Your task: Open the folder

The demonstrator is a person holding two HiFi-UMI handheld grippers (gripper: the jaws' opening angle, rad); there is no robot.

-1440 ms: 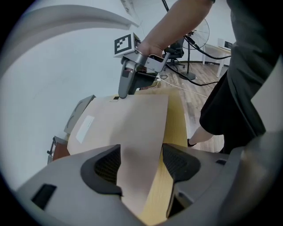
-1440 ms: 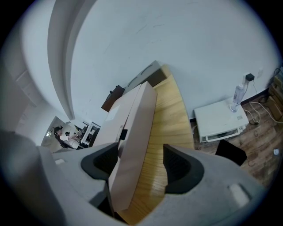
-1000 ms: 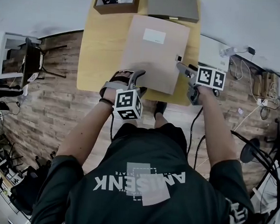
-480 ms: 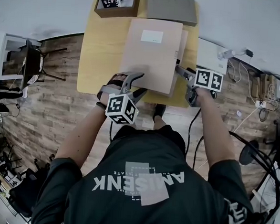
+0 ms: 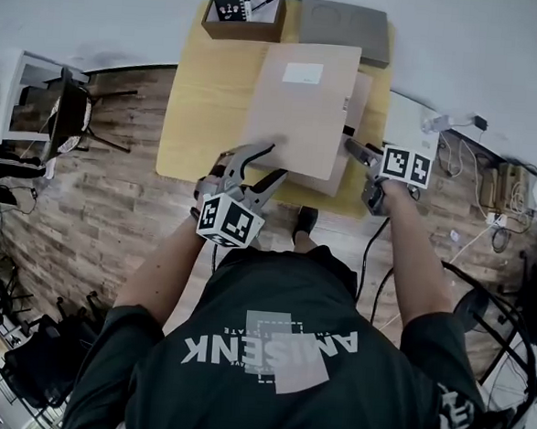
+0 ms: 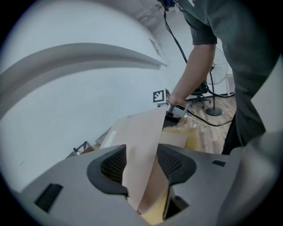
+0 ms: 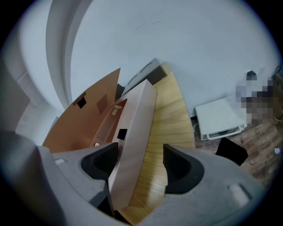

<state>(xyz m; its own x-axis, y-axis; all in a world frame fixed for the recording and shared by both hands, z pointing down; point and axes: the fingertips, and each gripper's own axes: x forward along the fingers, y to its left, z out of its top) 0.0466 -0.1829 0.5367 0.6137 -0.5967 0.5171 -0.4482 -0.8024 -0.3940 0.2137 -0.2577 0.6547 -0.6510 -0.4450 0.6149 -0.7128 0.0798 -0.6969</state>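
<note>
Only right gripper view, folder (image 7: 75, 123) interior

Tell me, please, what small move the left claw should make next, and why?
Probably swing the cover further up once the left claw pinches it. The cover is only partly raised and sits between that claw's closing jaws, while the right claw straddles the folder's side wall, apparently steadying it.

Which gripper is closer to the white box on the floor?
Right. The right gripper is at the folder's right edge, beside the white box; the left gripper, jaws closing around the cover, is at its left corner.
</note>
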